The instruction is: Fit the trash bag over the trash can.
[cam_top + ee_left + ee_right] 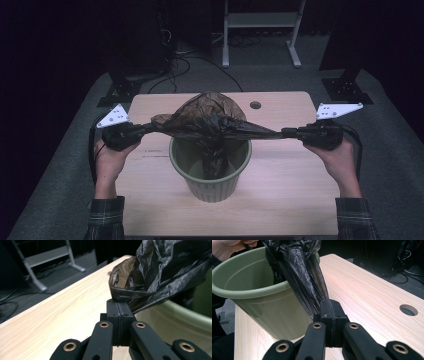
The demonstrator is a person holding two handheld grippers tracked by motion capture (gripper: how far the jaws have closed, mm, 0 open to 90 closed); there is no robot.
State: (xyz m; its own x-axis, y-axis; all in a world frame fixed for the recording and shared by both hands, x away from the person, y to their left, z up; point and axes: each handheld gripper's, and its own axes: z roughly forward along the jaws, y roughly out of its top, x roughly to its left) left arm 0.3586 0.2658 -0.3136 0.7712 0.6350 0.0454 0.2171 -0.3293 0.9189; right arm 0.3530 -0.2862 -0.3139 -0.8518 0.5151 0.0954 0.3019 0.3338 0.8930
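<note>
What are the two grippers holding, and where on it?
Both hold the black bin bag: left gripper and right gripper each pinch its rim on opposite sides.

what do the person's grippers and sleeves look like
Both the left gripper and right gripper are black, each topped with a pale grey three-cornered plate dotted with holes. Their linkage arms have brass-coloured pivot rings. Black cables trail from them. The sleeves are dark plaid.

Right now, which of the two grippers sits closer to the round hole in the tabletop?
The right gripper, pinching the black bag; the hole lies on its side of the green bin, the left gripper opposite.
</note>
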